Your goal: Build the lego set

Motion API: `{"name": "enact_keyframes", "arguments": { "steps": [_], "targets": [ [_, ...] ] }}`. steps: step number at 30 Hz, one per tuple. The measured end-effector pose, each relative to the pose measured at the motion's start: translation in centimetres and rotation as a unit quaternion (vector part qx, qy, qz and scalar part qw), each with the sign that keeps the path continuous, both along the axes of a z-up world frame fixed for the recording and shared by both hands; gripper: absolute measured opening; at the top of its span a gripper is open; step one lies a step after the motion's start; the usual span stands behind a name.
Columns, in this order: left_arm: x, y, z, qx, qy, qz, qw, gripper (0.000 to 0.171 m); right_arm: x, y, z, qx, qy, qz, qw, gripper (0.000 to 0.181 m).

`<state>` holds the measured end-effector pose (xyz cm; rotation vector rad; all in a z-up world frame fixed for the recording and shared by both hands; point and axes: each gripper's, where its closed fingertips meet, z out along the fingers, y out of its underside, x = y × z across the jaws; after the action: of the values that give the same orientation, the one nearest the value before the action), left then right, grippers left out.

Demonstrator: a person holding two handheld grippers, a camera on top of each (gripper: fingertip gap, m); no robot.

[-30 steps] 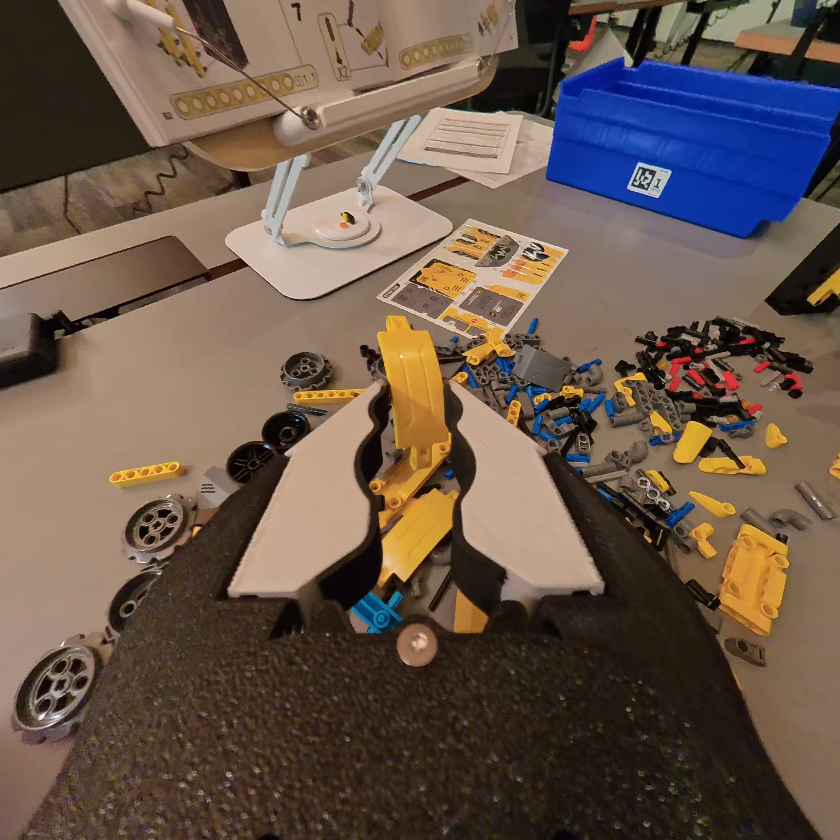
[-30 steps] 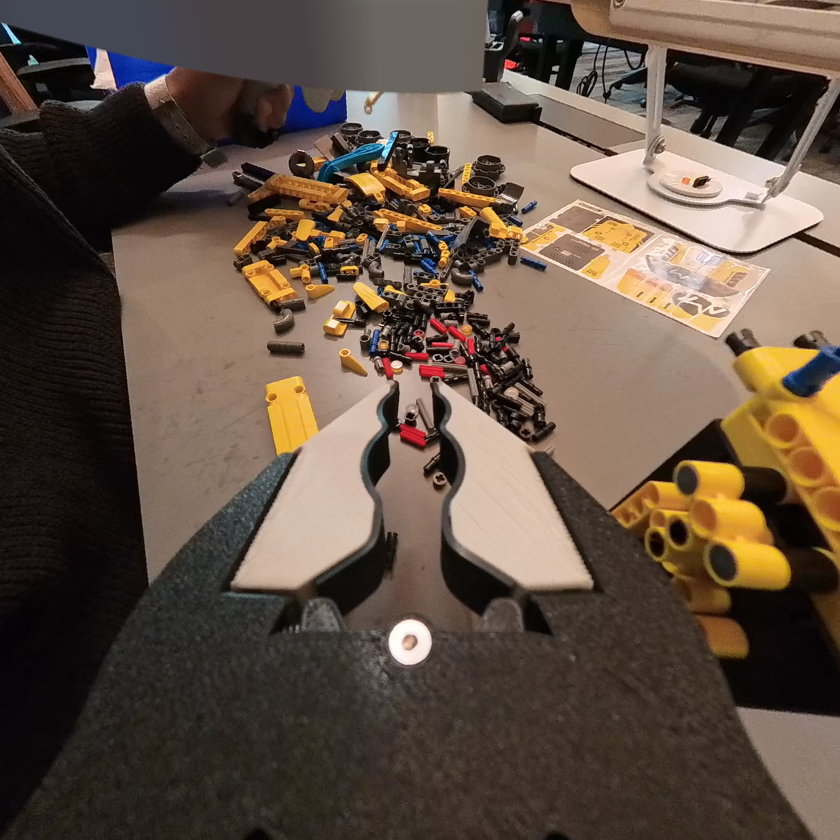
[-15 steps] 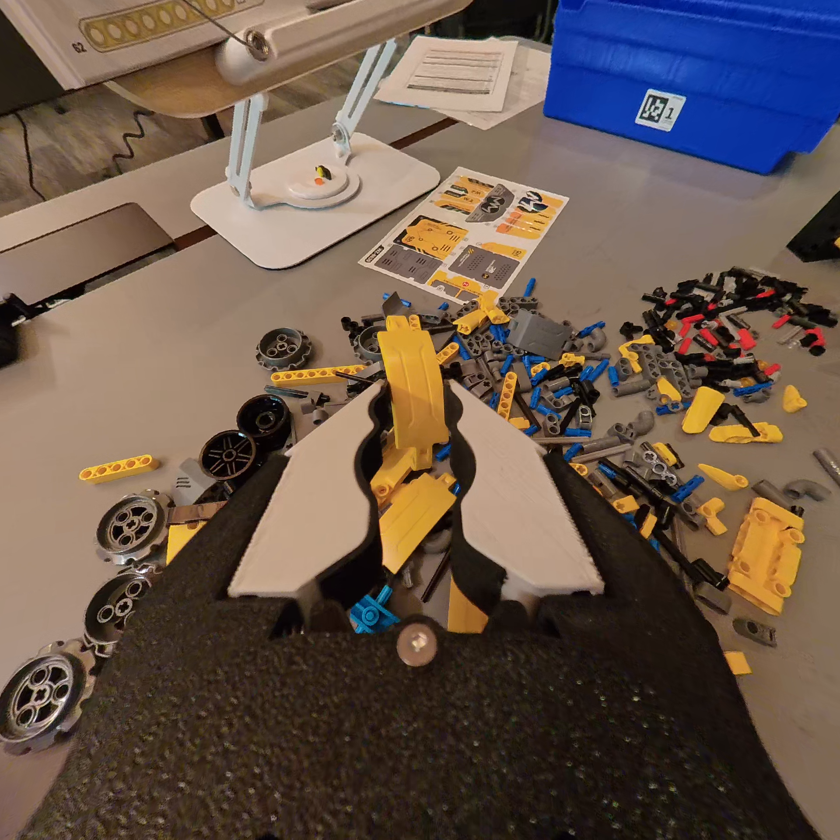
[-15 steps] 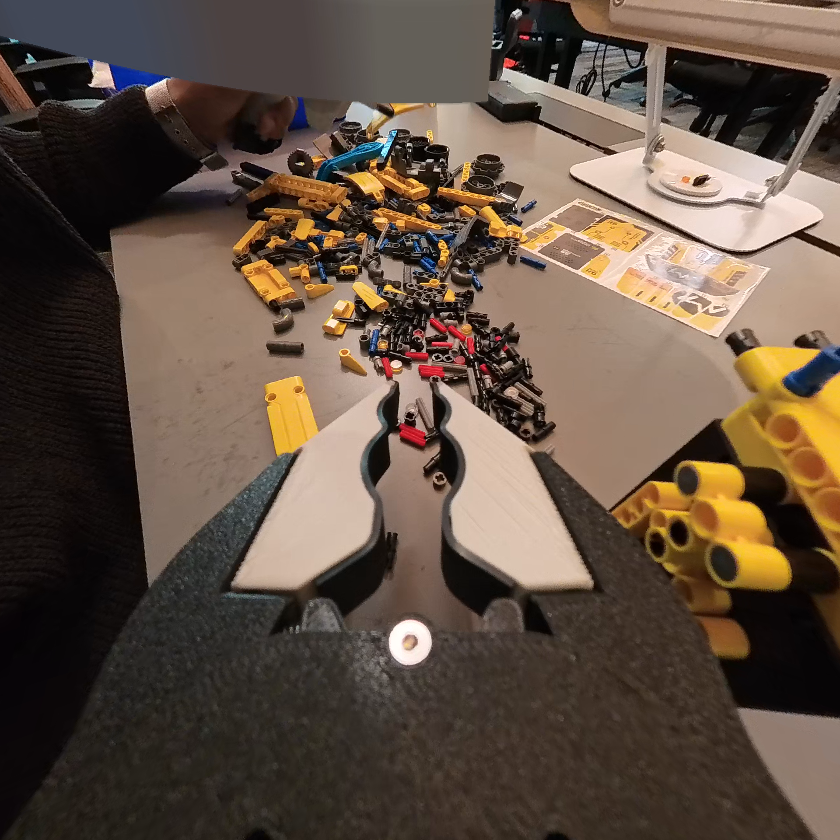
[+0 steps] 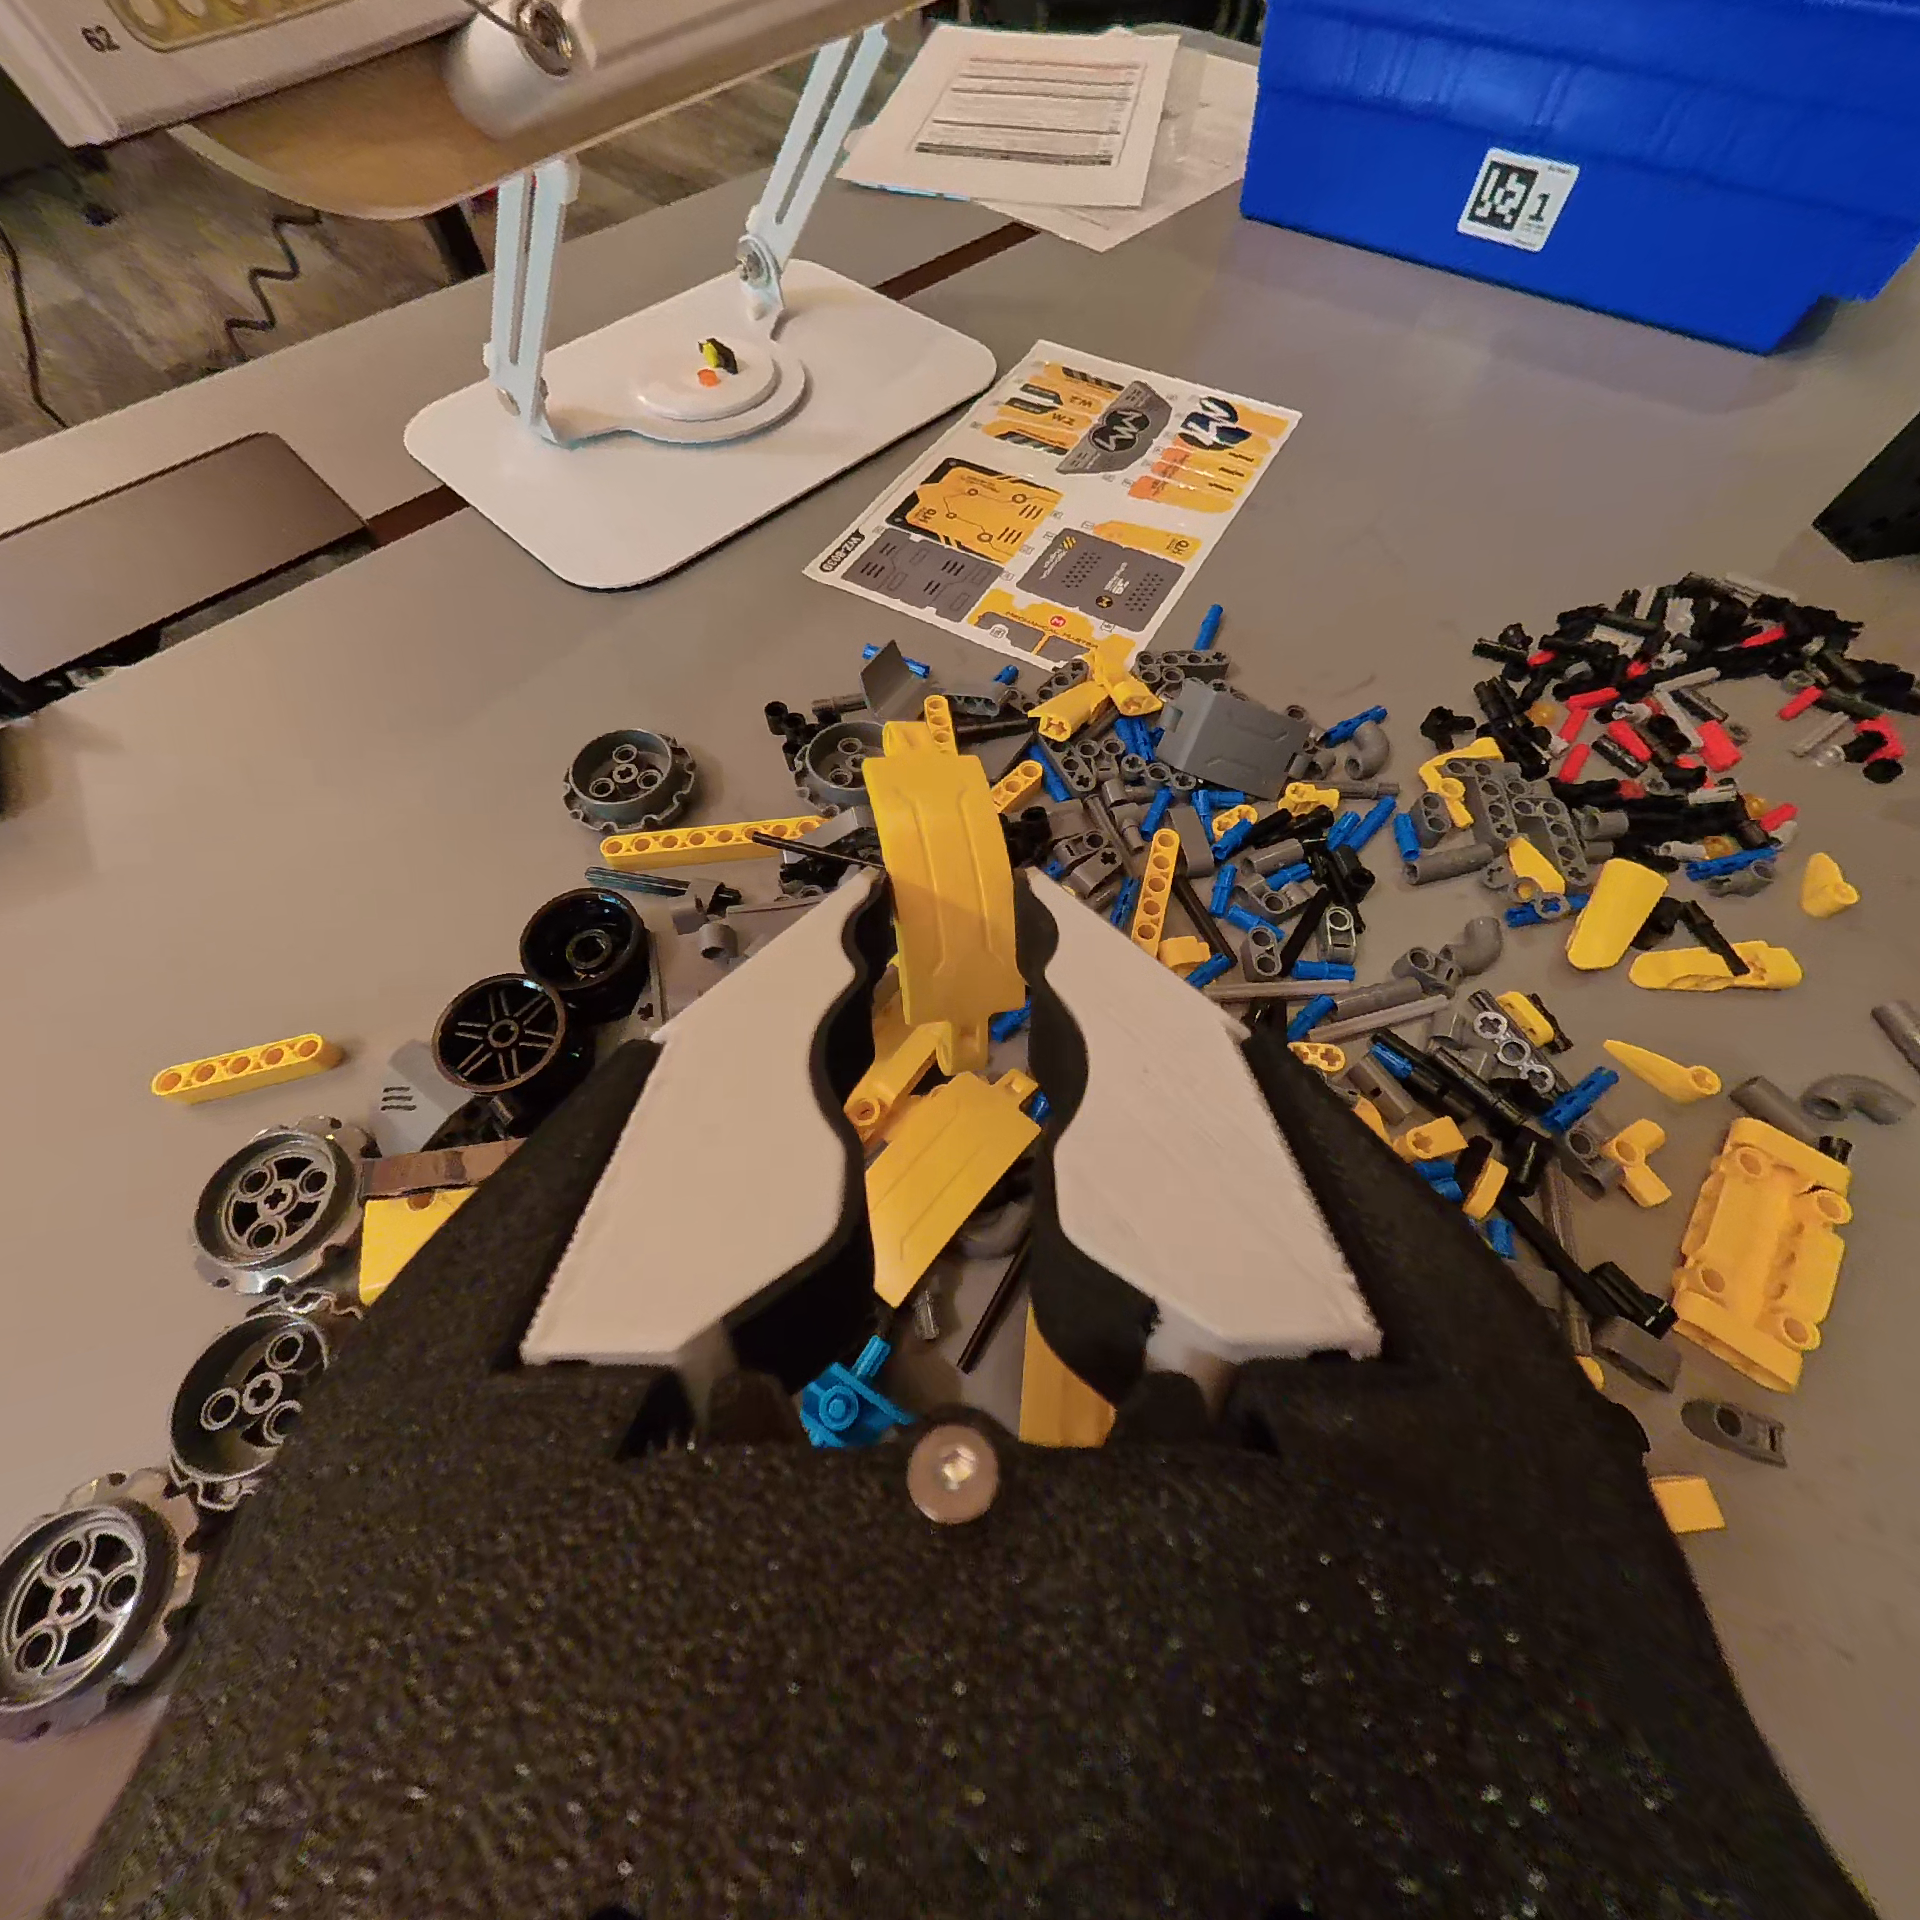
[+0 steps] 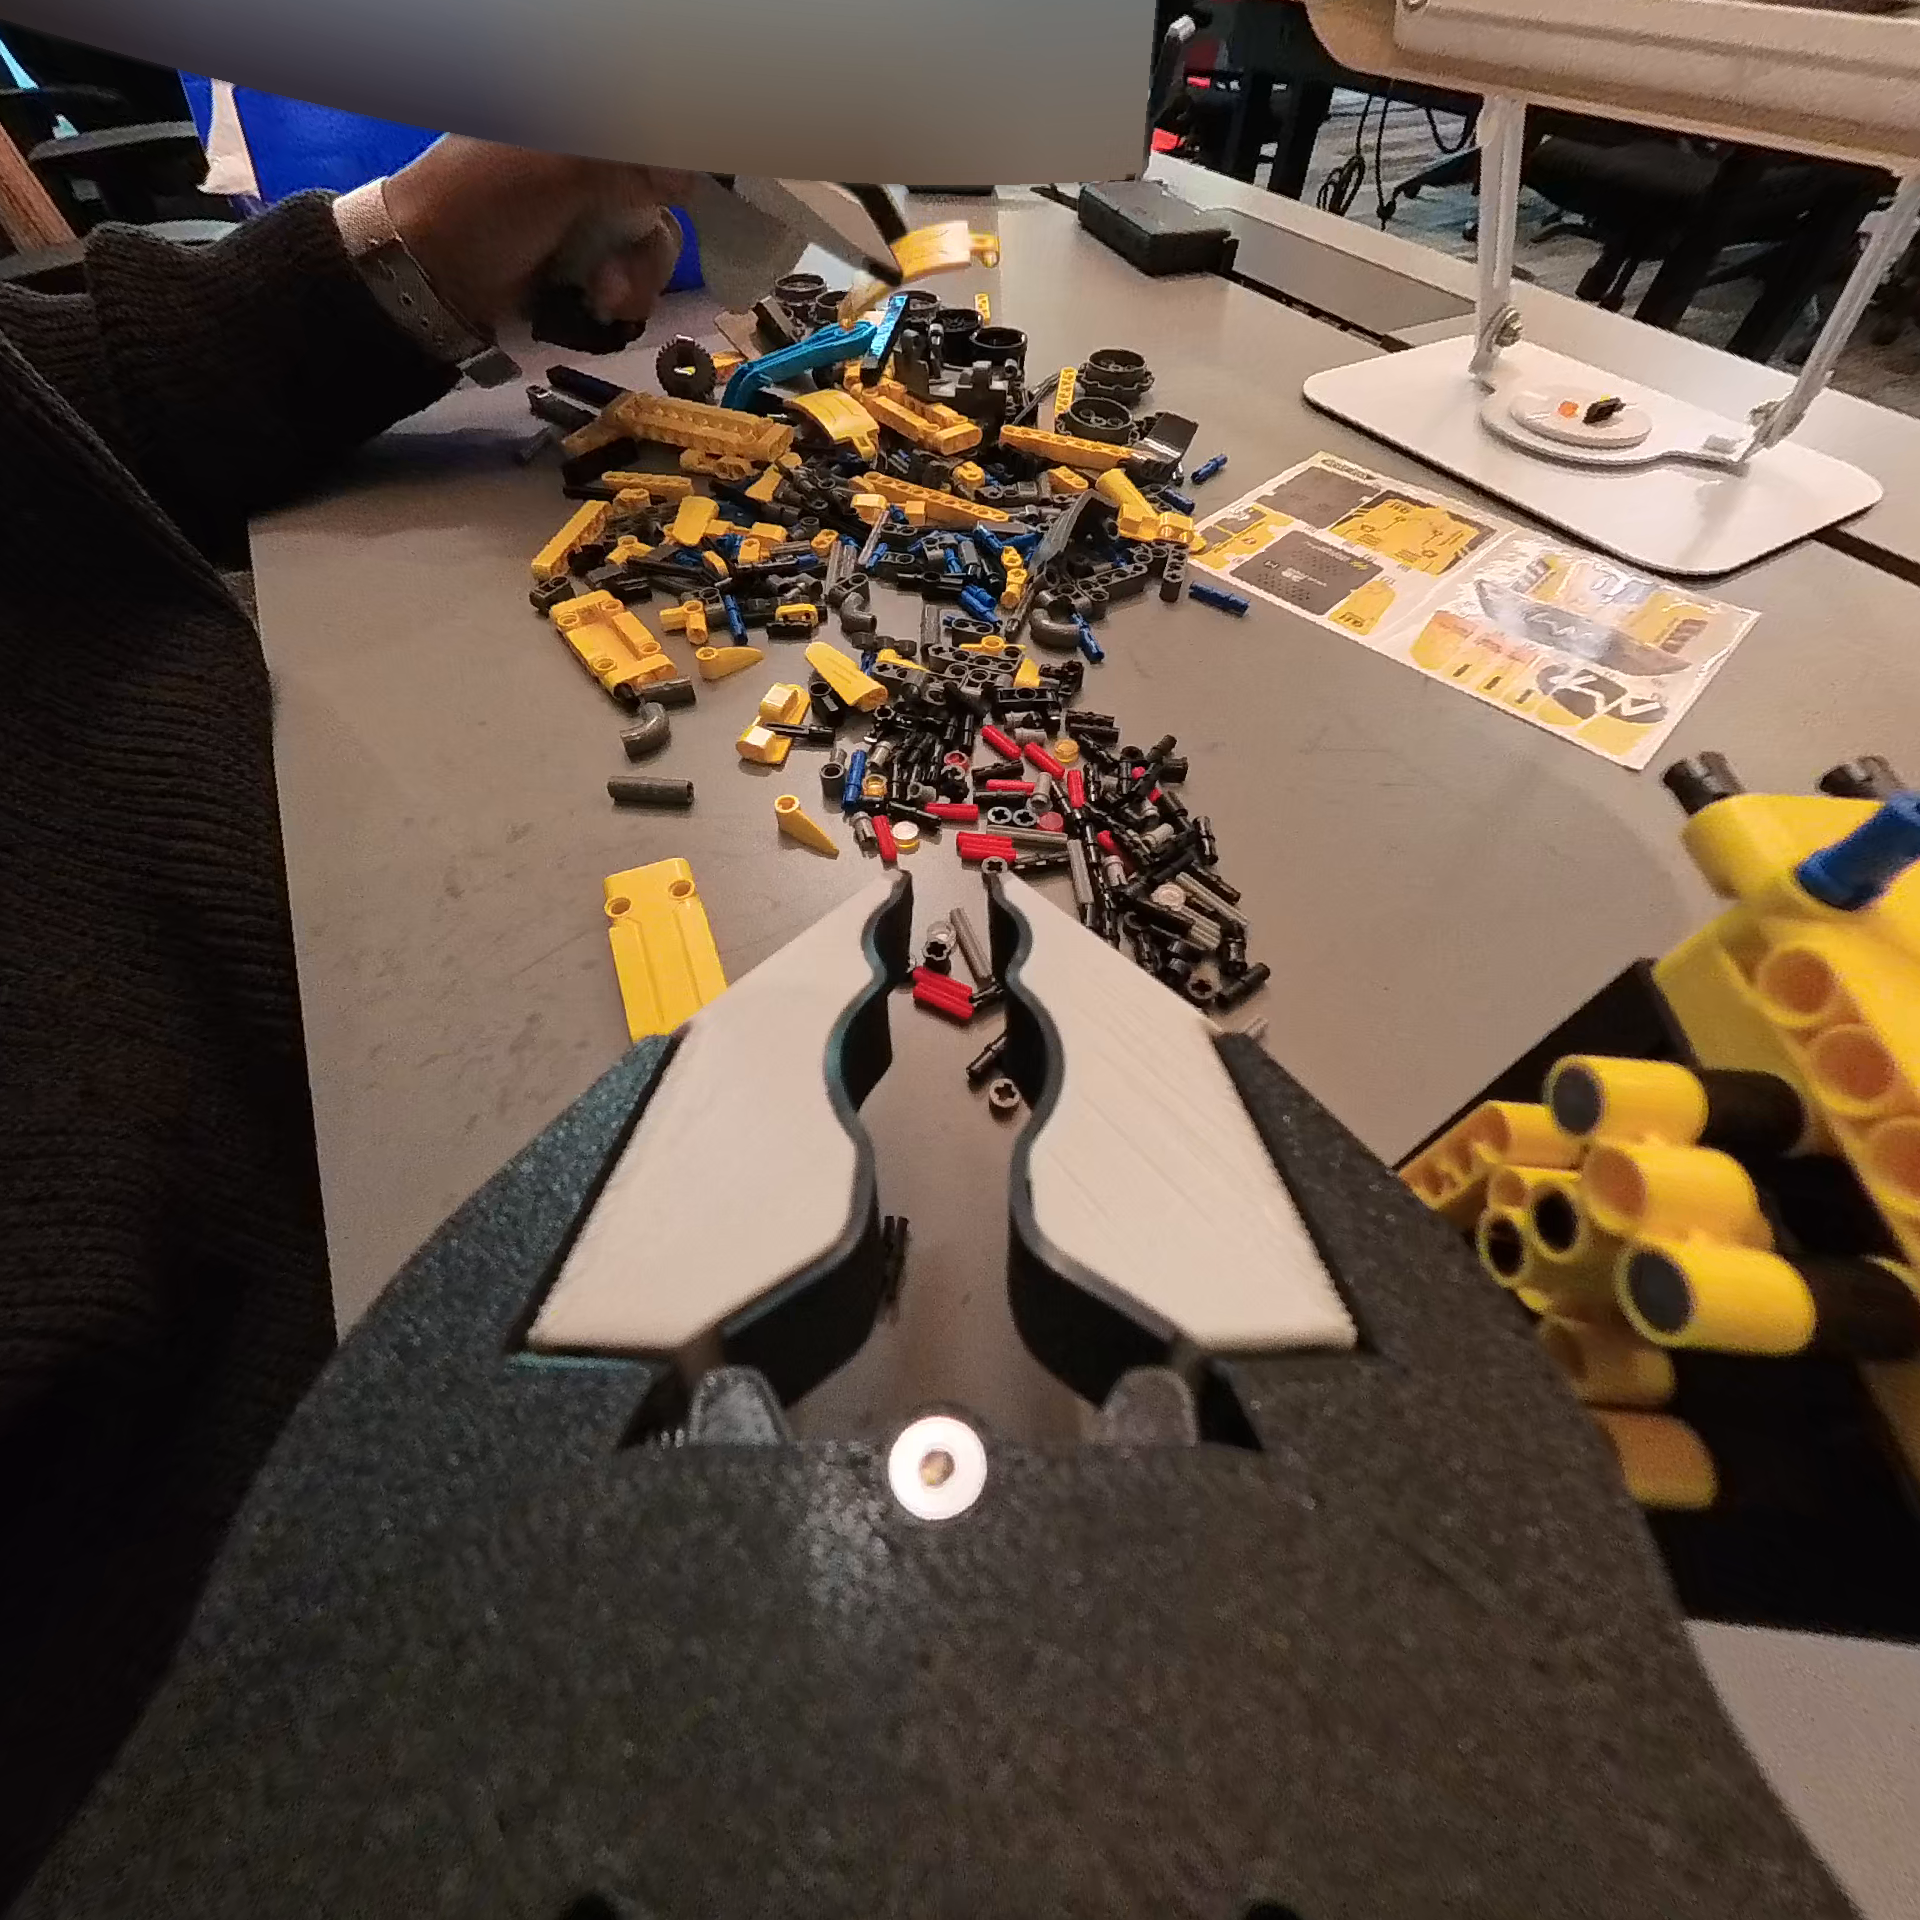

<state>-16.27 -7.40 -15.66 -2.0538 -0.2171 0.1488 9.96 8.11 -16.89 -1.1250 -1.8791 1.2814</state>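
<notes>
My left gripper [image 5: 951,883] is shut on a curved yellow panel piece [image 5: 940,894], held above a pile of loose yellow, blue and grey building parts [image 5: 1195,862] on the grey table [image 5: 364,727]. In the right wrist view the left gripper [image 6: 831,239] shows far off with the yellow panel [image 6: 935,249] above the pile. My right gripper [image 6: 945,883] is narrowly open and empty, low over small black and red pins [image 6: 1039,821]. A partly built yellow model [image 6: 1714,1143] sits just right of it.
Several wheels [image 5: 270,1210] lie left of the left gripper. A sticker sheet [image 5: 1060,520], a white stand base [image 5: 707,457] and a blue bin [image 5: 1558,156] stand beyond. A flat yellow plate [image 6: 660,945] lies left of the right gripper. A person's dark sleeve [image 6: 125,727] fills the left. Some 30 cm of space lies between my two pairs of fingers. The flat yellow plate [image 6: 660,945] is about 8 cm from my right fingertips.
My left gripper has moved with the yellow panel held in it, and it now shows raised over the pile in the right wrist view. The right gripper has stayed still.
</notes>
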Motion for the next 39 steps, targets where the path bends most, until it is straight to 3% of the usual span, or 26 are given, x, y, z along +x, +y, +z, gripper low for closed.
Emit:
{"name": "enact_keyframes", "arguments": {
  "steps": [39],
  "targets": [
    [0.06,0.1,-0.47,-0.015,0.011,-0.002,1.0,0.023,0.03,-0.13,-0.12,0.007,-0.001,0.003,1.0,0.014]
  ]
}}
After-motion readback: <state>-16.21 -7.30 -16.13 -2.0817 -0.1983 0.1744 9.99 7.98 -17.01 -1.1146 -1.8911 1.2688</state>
